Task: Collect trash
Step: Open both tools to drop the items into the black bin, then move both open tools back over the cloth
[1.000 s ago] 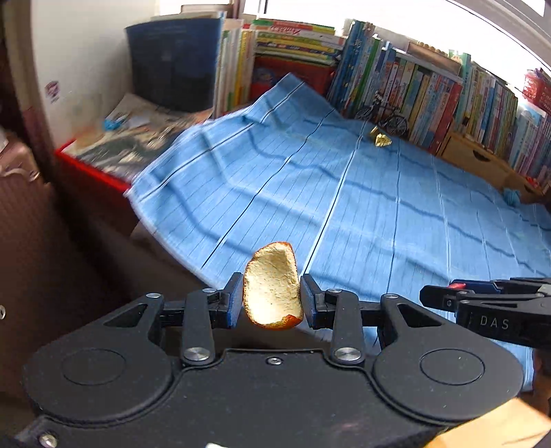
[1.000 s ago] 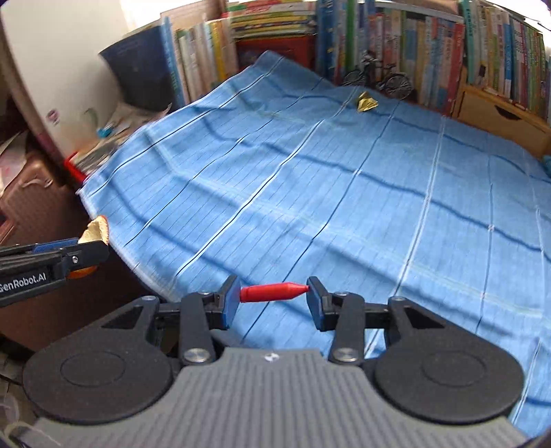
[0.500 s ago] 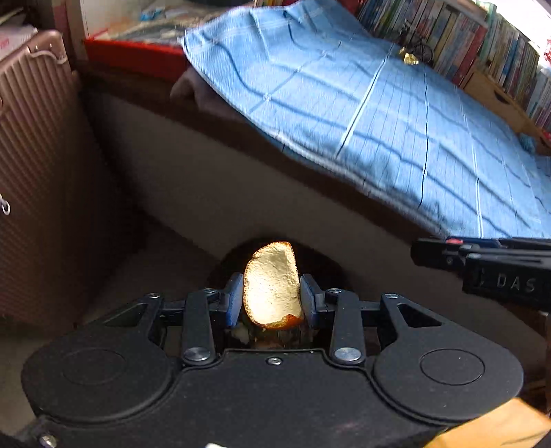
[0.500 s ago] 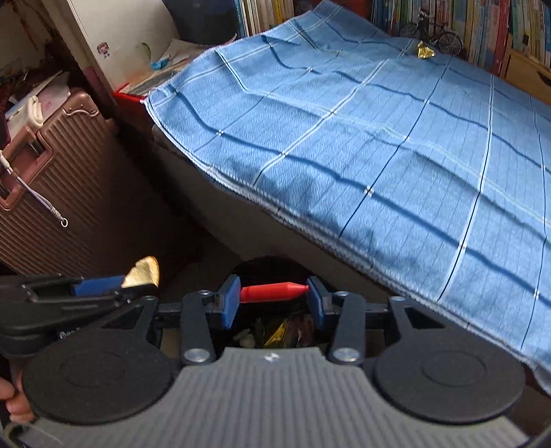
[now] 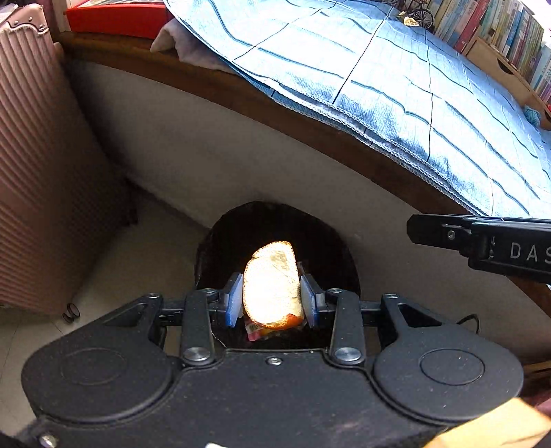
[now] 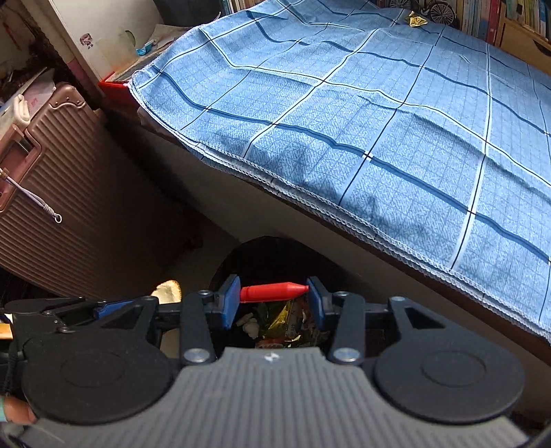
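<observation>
Change since a second ago: both your views have swung from looking across the blue checked bedspread [image 6: 378,113] down to the floor beside the bed; the black trash bin [image 5: 275,224] now sits right under both tools.
Left hand-held gripper [image 5: 272,299]: partly closed, its blue pads pressed on an orange peel [image 5: 270,282], pale inner side facing the camera; your grip looks the same as before.
Right hand-held gripper [image 6: 273,299]: partly closed, a red pointed cap [image 6: 272,291] pinned crosswise end to end between its pads, unchanged.
Where the trash is: the peel and the cap both hang over the bin's mouth; wrappers [image 6: 286,320] already lie inside. A gold wrapper [image 6: 416,20] lies on the far side of the bedspread, near a small model bicycle [image 6: 437,10].
Writing: you can read "DAS" on the right tool's side in the left view; the rest is cut off.
Beside the bin: a ribbed brown suitcase [image 6: 69,179] stands to its left.
</observation>
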Available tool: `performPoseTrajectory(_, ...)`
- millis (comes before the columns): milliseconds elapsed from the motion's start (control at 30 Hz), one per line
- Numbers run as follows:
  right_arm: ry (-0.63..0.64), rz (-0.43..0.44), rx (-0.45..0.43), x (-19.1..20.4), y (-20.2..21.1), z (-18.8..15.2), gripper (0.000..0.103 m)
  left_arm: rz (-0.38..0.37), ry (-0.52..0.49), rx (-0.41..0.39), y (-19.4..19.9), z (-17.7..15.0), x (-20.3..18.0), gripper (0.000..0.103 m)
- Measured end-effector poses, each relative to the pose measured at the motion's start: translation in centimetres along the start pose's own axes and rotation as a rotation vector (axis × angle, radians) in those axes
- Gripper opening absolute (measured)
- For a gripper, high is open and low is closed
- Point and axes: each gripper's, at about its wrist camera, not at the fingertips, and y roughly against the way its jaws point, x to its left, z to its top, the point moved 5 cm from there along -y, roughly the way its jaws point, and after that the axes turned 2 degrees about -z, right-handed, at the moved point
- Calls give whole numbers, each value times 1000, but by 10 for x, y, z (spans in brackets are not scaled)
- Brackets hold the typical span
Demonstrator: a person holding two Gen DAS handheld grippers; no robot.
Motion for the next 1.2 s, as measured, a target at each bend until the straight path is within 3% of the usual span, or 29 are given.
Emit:
performPoseTrajectory(333, -6, 24, 21, 1, -7, 4, 49, 0, 16, 29, -9, 5, 3, 34)
performPoseTrajectory(500, -5, 32, 25, 1, -9, 5, 51, 5, 22, 32, -12, 6, 3, 50)
performPoseTrajectory(533, -7, 34, 25, 1, -9, 6, 59, 7, 21, 31, -12, 6, 3, 51)
performPoseTrajectory(700, -16, 40, 24, -1, -11, 9, 66, 24, 18, 18, -12, 10, 1, 67)
performPoseTrajectory(1200, -35, 44, 0, -11, -5, 22, 70, 34, -6, -19, -6, 32, -13, 74)
